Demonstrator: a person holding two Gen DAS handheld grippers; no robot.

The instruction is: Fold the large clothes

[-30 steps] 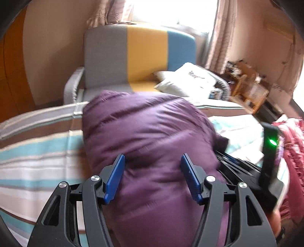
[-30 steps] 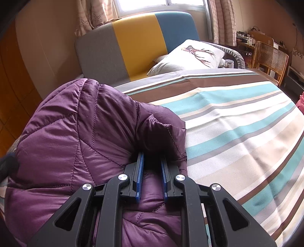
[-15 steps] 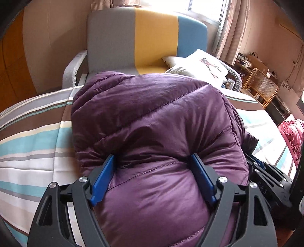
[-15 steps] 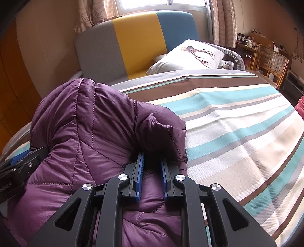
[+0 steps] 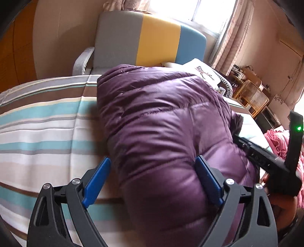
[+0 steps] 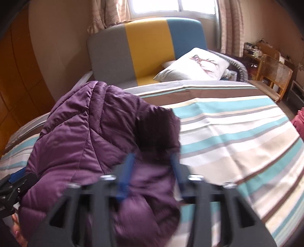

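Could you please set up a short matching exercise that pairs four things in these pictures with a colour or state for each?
Things:
1. puffer jacket
2. bedspread
3. pillow
4. left gripper

Colour or state:
A. white with a printed figure
B. open, fingers on either side of the padding
C. purple, quilted
D. striped in teal, brown and cream

Pairs: 1-C, 2-D, 3-A, 4-B

Daylight from the far window [image 5: 207, 13] glares white; my right gripper [image 6: 152, 167] smears with motion blur, and fisheye corners go dark.
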